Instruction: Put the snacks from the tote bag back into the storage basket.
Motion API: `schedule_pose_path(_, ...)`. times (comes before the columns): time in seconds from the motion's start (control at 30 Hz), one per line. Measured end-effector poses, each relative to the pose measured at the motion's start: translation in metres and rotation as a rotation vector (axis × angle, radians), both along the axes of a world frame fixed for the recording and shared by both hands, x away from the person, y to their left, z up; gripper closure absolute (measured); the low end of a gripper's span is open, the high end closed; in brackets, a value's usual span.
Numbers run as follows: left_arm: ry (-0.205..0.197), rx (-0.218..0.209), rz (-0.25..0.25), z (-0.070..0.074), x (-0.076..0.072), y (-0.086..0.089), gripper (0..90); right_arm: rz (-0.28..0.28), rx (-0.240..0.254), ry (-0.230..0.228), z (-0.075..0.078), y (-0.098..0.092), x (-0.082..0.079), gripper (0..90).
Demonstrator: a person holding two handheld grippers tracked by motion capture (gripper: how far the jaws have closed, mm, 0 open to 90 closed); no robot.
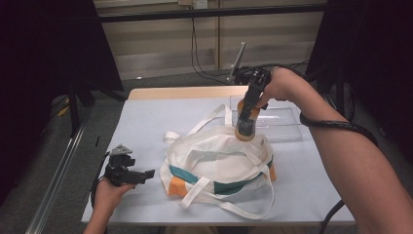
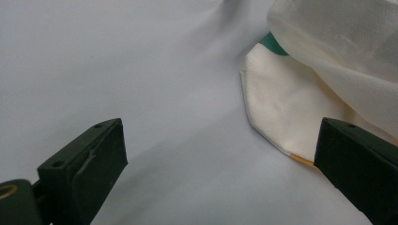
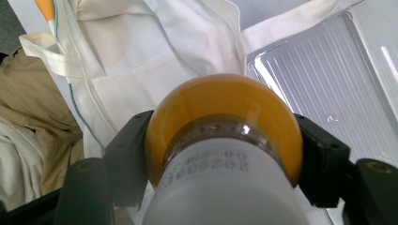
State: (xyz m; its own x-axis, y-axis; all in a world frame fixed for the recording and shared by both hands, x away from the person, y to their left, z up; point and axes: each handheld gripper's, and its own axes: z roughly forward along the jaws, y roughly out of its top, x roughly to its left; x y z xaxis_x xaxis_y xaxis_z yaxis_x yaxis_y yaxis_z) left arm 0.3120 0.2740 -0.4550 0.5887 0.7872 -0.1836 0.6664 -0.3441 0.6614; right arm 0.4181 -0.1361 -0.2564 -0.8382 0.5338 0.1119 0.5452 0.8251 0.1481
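My right gripper (image 1: 249, 113) is clamped on an orange bottle (image 1: 246, 127) with a white cap, just right of centre in the high view. The bottle hangs base-down, its rounded bottom at the upper right rim of the tote bag (image 1: 219, 163). In the right gripper view both jaws press the bottle's neck region, cap toward the camera, base (image 3: 225, 101) pointing away at the bag cloth.

My left gripper (image 1: 127, 173) rests at lower left of the high view, jaws apart and holding nothing, just beside the bag's left corner (image 2: 277, 112) but not touching it.

Step in hand, as I judge it: lower the bottle into the bag.

1. Confirm the mouth is open. The cloth lies slack and the straps (image 1: 214, 117) cross the top; I cannot tell whether a clear opening sits under the bottle.
2. If not, use the left jaws to pinch and lift the near rim.
3. Descend straight, keeping the grip until the base is supported.

Clearances: the clear plastic tray (image 1: 280, 124) lies just behind the bottle, at upper right; avoid swinging backward into its wall. The table (image 1: 146, 122) offers open room at left and upper left. The bag's lower strap loop nears the bottom table edge; avoid dragging it off.
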Motion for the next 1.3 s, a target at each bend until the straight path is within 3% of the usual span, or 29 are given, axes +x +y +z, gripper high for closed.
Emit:
schedule_pose_path(0.2, 0.003, 0.004, -0.006, 0.000, 0.000, 0.002, 2.6, -0.014, 0.011, 0.000, 0.002, -0.001, 0.005, 30.2)
schedule_pose_path(1.3, -0.012, -0.005, 0.006, 0.002, -0.002, 0.002, 2.6, -0.075, -0.041, -0.004, 0.005, -0.020, 0.029, 30.5)
